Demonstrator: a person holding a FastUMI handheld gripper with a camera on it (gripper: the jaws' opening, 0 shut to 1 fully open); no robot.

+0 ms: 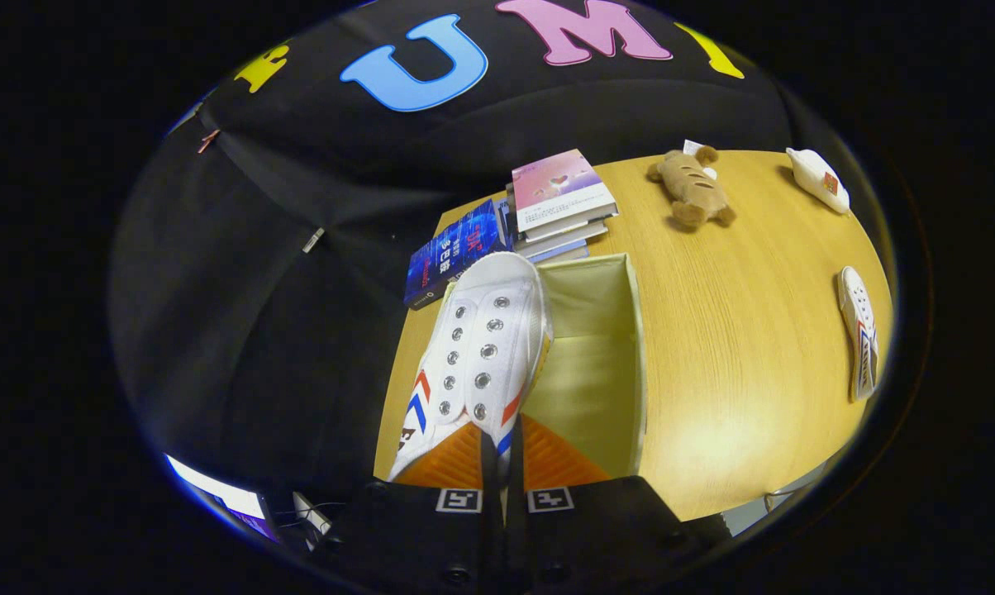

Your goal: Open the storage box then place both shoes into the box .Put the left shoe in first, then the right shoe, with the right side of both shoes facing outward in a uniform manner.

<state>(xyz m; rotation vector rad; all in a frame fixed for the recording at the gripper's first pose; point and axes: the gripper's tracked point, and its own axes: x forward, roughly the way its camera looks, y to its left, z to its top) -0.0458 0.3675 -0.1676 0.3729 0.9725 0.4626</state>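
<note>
Count: two white shoes, one (pixel 481 347) clamped in the gripper (pixel 502 446) with both fingers pressing its rear, the other (pixel 859 340) on the table (pixel 737 372); one open storage box (pixel 605 347); one book stack (pixel 559 207); one blue book (pixel 452 252); one plush toy (pixel 692 188); one white object (pixel 818 178).
</note>
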